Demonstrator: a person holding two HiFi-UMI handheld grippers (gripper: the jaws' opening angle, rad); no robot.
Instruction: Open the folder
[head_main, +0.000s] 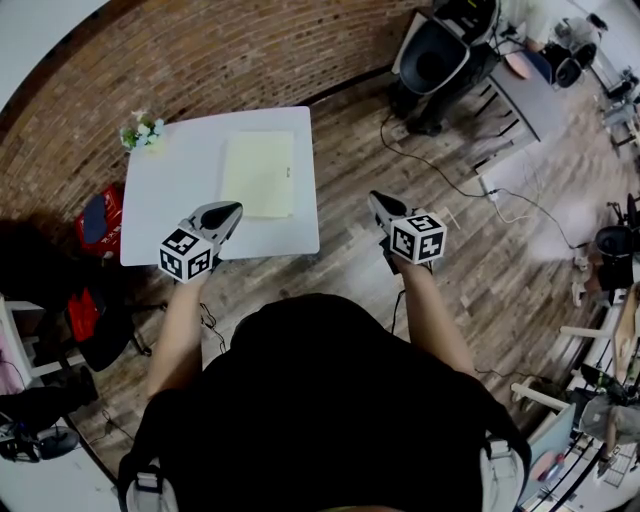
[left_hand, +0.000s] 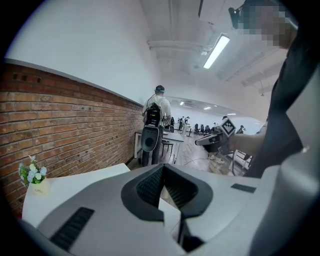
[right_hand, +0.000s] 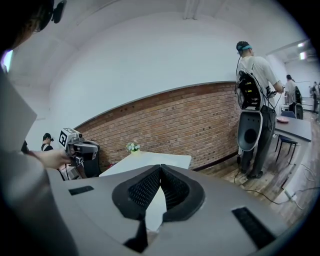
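Head view is showing the folder (head_main: 260, 172) lying flat and closed on the right half of the table (head_main: 170, 190), its long sides running away from the person, so that a cover edge is probably facing whichever gripper reaches it. It is looking like a thin, pale yellow rectangle of card or plastic with a matte face, and a small dark mark is sitting near its right edge. The table is showing a smooth white square top. A little bunch of white flowers (head_main: 143, 131) is standing on its far left corner, well apart from the folder. The left gripper (head_main: 235, 208) is hovering over the near edge of the table, just short of the folder. Its ribbed black pads are meeting at the tips with nothing between them. The right gripper (head_main: 375, 197) is hanging over the wooden floor (head_main: 400, 150) beside the table's right edge, its jaws likewise pressed together and empty. Both are pointing forward and slightly down, which suggests the reach is only beginning and the opening is not yet under way. A rough brick wall (head_main: 200, 60) is running behind the table.
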